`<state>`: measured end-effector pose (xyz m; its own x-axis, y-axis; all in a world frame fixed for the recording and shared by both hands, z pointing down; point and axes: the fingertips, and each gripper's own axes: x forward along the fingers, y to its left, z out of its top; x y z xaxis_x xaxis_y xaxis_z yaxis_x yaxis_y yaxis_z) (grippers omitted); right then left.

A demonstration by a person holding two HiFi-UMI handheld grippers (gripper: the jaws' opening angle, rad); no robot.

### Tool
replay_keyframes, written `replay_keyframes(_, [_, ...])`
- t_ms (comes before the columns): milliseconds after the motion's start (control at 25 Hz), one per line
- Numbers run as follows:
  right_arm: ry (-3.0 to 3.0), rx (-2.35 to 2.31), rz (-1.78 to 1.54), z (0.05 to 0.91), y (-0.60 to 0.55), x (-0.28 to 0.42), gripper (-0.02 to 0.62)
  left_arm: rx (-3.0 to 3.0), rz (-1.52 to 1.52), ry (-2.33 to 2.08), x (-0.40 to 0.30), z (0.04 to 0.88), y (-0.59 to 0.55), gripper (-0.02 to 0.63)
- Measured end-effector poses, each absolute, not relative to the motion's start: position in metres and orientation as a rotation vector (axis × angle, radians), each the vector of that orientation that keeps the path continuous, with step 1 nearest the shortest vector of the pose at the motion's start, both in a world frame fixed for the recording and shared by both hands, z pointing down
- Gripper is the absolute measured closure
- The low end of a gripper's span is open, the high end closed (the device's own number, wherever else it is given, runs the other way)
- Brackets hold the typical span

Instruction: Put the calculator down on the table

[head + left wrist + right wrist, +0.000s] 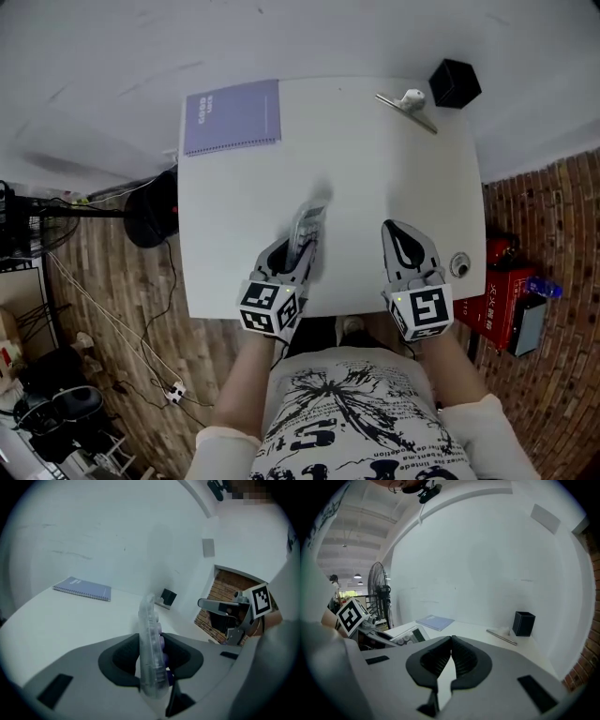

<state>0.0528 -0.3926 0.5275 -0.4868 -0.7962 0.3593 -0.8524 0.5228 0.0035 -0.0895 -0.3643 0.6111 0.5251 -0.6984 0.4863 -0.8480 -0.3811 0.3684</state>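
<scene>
My left gripper [298, 251] clamps the calculator [151, 639] on edge over the table [375, 169], well short of the notebook [232, 117]. I should roll it flat, touch down, then release. My right gripper [405, 242] is closed and empty.

Your white table [375, 169] sits against a plain white wall [281, 37]. Left of the table, the floor [103, 281] is wood plank, with a black fan [150, 211] and loose cables [112, 323]. Right of the table you have brick-patterned flooring [553, 394] and a red box [502, 291]. Ceiling lamps [357, 576] glow far off to the table's left.
</scene>
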Motion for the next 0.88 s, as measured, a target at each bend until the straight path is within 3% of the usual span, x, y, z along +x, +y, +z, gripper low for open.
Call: replay_keyframes(880, [-2.403,1.318,0.322,0.554,-0.400,0.031,0.580,1.936,0.371,-1.379,-0.148,0.649,-0.373,0.388])
